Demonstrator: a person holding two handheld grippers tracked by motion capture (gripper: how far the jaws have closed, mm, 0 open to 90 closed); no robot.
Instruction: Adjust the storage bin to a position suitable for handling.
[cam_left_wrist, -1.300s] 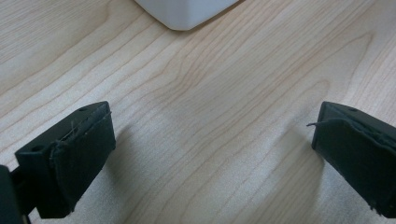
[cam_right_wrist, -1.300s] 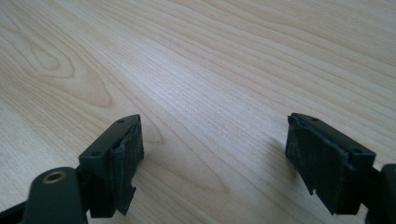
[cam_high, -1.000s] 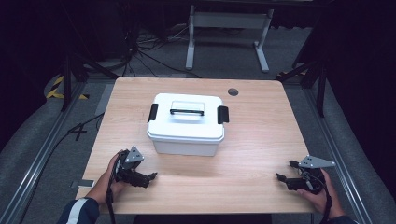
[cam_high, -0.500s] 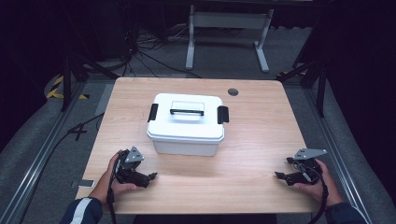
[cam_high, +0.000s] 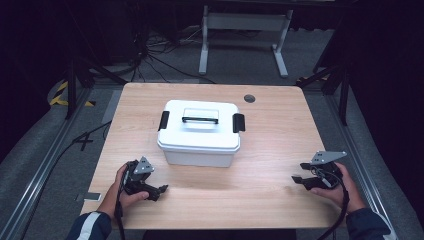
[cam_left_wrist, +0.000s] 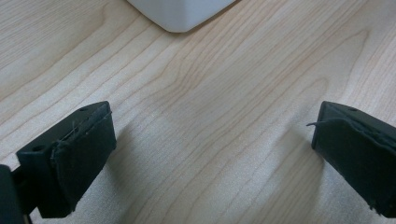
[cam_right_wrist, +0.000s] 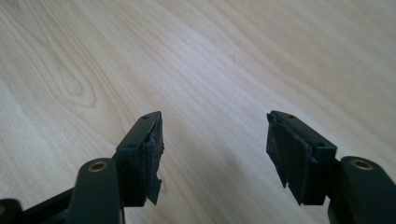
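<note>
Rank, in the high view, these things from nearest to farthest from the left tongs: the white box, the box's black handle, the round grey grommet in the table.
From the left tongs:
1. White box, just ahead at the table's middle.
2. Black handle, on top of the lid.
3. Grey grommet, near the far edge, to the right.

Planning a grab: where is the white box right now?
In the high view the white box sits mid-table, slightly left of centre, just beyond the left gripper; its corner shows at the left gripper view's top edge.
</note>
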